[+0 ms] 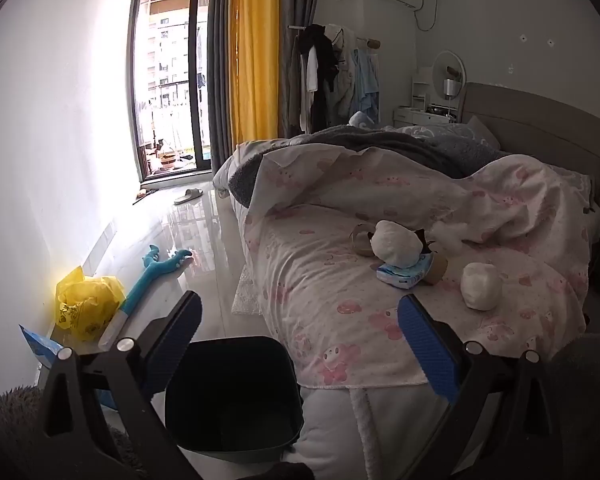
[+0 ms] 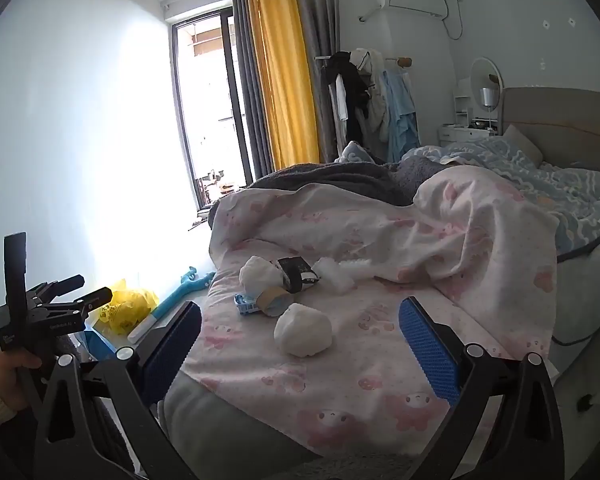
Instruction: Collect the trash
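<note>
Both sets of tongs hang wide apart, gripping nothing. The right tongs (image 2: 300,344) face the nearest paper wad (image 2: 303,335), which sits on the bed (image 2: 380,396) dead centre of the right view, right between the blue pads. For the left tongs (image 1: 300,340), that wad (image 1: 481,286) lies off to the right, so the right looks better placed. The dark bin (image 1: 236,396) waits low in the left view, beside the bed.
</note>
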`<action>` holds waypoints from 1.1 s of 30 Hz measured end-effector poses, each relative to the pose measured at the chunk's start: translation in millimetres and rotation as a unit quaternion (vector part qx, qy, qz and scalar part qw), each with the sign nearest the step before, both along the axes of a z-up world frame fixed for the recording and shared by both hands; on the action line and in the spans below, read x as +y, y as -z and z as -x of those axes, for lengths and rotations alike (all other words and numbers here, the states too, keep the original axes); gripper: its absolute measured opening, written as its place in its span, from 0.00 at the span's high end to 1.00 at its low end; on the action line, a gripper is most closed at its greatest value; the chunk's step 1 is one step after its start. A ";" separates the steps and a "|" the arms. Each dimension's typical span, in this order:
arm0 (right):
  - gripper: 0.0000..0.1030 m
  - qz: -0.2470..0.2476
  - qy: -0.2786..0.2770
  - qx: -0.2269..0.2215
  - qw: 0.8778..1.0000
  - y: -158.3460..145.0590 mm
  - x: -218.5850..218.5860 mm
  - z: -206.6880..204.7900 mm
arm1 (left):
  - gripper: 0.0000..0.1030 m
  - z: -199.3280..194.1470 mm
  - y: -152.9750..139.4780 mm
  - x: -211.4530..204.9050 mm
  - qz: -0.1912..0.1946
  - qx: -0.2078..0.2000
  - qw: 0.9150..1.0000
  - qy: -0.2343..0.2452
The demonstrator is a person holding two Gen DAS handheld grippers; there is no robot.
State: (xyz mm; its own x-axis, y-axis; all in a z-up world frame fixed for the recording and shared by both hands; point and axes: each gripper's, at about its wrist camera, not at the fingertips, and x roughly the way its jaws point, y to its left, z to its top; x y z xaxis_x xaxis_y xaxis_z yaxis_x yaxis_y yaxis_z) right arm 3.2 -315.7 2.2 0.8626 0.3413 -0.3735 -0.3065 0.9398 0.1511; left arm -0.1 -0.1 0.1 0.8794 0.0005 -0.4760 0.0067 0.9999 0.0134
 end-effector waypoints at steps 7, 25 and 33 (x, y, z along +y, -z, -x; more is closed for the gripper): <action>0.03 0.002 0.000 -0.002 1.000 0.4 1.3 0.0 | 0.03 0.6 -0.3 -1.2 0.002 -0.001 1.000 0.003; 0.03 0.002 -0.001 0.001 1.000 4.6 2.2 -3.1 | 0.03 -1.0 -0.4 1.3 0.009 0.002 1.000 0.000; 0.03 0.000 0.000 0.002 1.000 4.5 0.8 -3.3 | 0.03 -1.1 -0.5 1.6 0.010 0.002 1.000 0.000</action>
State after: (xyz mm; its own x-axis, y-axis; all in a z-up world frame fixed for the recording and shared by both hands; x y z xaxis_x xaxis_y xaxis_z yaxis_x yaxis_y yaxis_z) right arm 6.5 -314.9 -2.3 0.8607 0.3422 -0.3770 -0.3066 0.9395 0.1527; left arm 1.1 1.6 0.5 0.8773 -0.0096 -0.4798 0.0073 1.0000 -0.0067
